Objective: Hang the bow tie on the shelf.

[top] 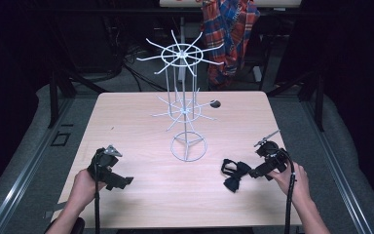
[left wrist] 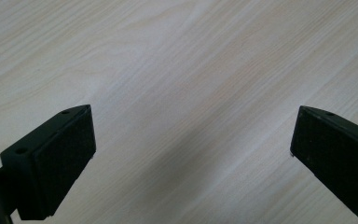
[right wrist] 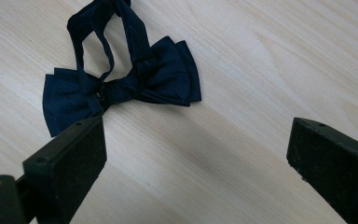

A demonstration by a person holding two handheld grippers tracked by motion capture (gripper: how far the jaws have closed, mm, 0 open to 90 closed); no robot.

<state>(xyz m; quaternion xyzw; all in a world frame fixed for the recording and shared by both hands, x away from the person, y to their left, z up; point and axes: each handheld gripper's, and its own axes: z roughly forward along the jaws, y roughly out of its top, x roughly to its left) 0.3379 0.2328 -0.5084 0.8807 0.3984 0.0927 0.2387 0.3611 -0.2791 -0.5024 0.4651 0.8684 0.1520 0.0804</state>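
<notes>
A dark navy bow tie (top: 233,174) with its strap loop lies flat on the wooden table (top: 146,195), front right. My right gripper (top: 251,172) sits just to its right, jaws wide open and pointing at it. In the right gripper view the bow tie (right wrist: 121,86) lies ahead of the jaws and apart from the pads, with bare wood between them; the right gripper (right wrist: 193,140) holds nothing. My left gripper (top: 121,181) rests at the front left, open. In the left gripper view, the left gripper (left wrist: 191,128) faces bare wood.
A white wire display stand (top: 185,97) with two tiers of radiating hooks rises from a ring base at the table's middle. A small dark hole (top: 215,103) marks the tabletop behind it. A plaid shirt (top: 230,34) hangs beyond the far edge.
</notes>
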